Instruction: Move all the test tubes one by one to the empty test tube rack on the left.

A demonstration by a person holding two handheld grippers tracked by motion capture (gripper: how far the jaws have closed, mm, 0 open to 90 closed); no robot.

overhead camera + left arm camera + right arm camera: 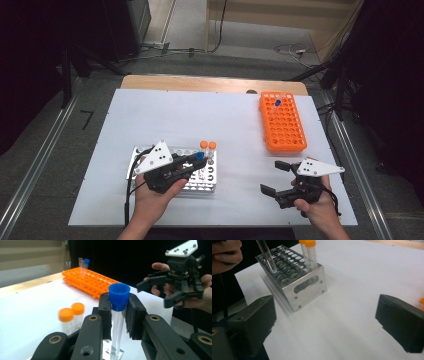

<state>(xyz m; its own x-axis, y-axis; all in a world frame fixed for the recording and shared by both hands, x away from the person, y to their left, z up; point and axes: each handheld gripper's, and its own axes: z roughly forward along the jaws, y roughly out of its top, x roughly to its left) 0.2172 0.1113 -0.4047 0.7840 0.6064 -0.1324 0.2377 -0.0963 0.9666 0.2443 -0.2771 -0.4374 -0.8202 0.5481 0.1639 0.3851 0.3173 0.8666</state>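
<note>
The clear plastic tube with a blue cap [119, 305] is pinched by the left gripper [119, 312] above the metal rack [206, 183], near two orange-capped tubes [72, 314]. The right gripper [274, 176] is spread, holding nothing, near the orange plastic rack [283, 126].

A clear plastic tube with a blue cap [119, 296] stands nearly upright between the pads of the left gripper [119, 312], clamped just below the cap. Its tapered lower end [270, 263] hangs tilted over the open holes of the metal rack [294, 280], directly beneath the left gripper and well apart from the wide-spread right gripper [274, 176].
</note>
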